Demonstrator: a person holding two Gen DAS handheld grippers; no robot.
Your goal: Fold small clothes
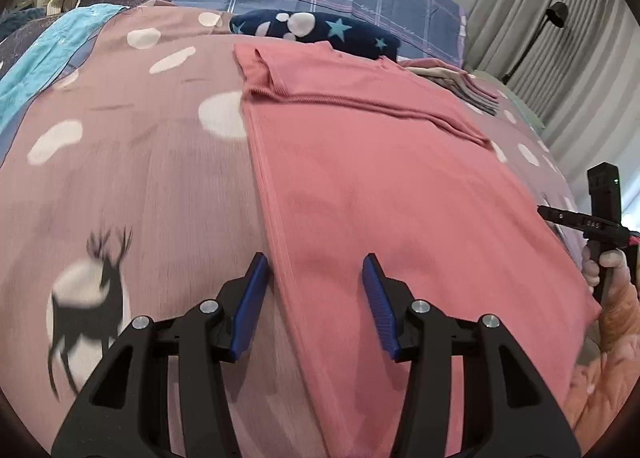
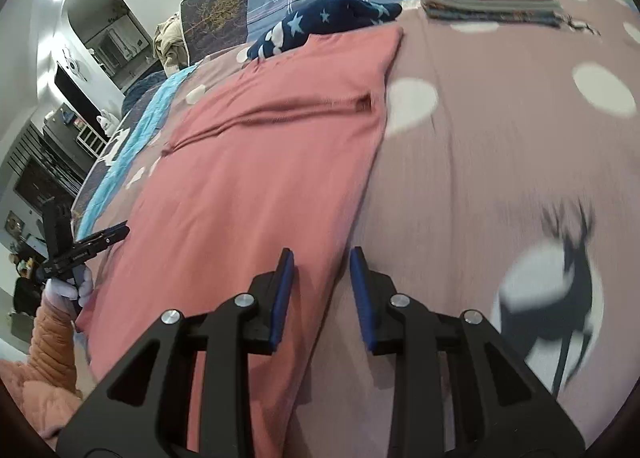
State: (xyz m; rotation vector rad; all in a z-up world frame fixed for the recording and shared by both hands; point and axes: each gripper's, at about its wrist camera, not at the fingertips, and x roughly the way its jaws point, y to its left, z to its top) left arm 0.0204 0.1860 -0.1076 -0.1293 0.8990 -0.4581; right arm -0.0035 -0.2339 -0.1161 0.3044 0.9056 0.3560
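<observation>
Pink shirt spread flat on the bed, sleeve folded across, left gripper part open over its left edge, gripping nothing, right gripper narrowly open at its right edge, empty, folded stack far right

A: What do the claws look like?
B: The left claw and the right claw are black plastic frames with ribbed blue pads and round silver screws.
A: And the person?
B: A quilted orange sleeve.
</observation>
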